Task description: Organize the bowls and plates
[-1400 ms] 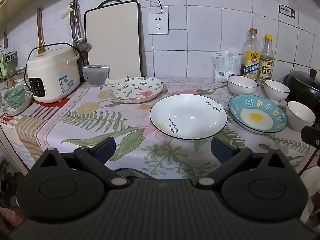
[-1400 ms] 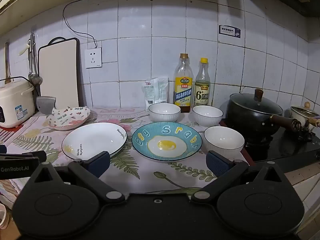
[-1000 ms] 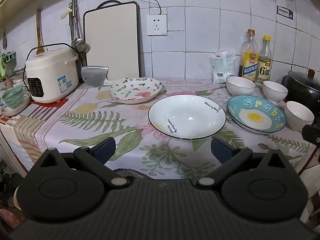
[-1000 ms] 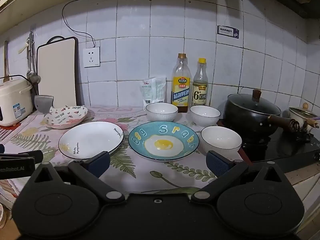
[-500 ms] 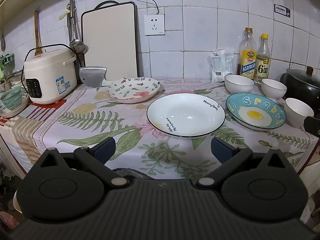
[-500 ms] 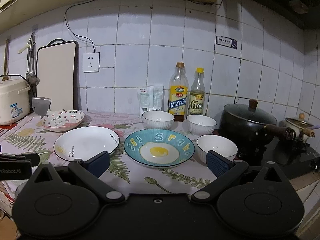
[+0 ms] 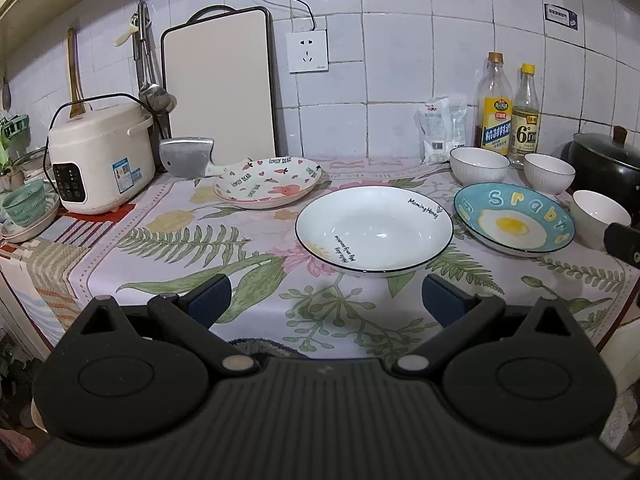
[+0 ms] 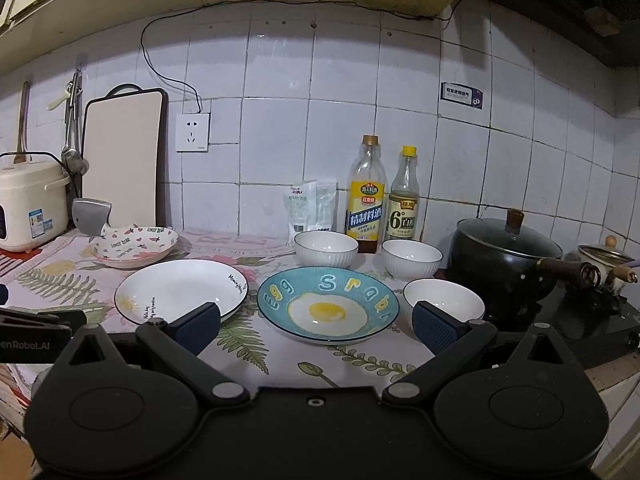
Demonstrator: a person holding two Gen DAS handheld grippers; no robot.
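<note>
A: Where do the dishes sit?

B: All on the counter point(image 7: 256, 264). The white plate point(image 7: 374, 229) lies in the middle, the blue egg plate point(image 8: 328, 305) just to its right, the pink patterned plate point(image 7: 267, 179) farther back on the left near the cleaver point(image 7: 187, 157). Three white bowls point(image 8: 326, 246) stand apart on the right — two at the far side by the bottles point(image 8: 366, 196), one nearer beside the black pot point(image 8: 506, 256).

A: And the claws?

B: The left claw point(image 7: 325, 295) and the right claw point(image 8: 316, 322) both hang spread wide at the near edge, holding nothing.

A: How will these handle?

B: I judge them glazed ceramic — stiff, fairly heavy, slick and breakable. A plate wants a pinch across its raised rim, one finger under the lip; a bowl, a pinch over its wall. Set each down gently when stacking, or the glaze may chip.
</note>
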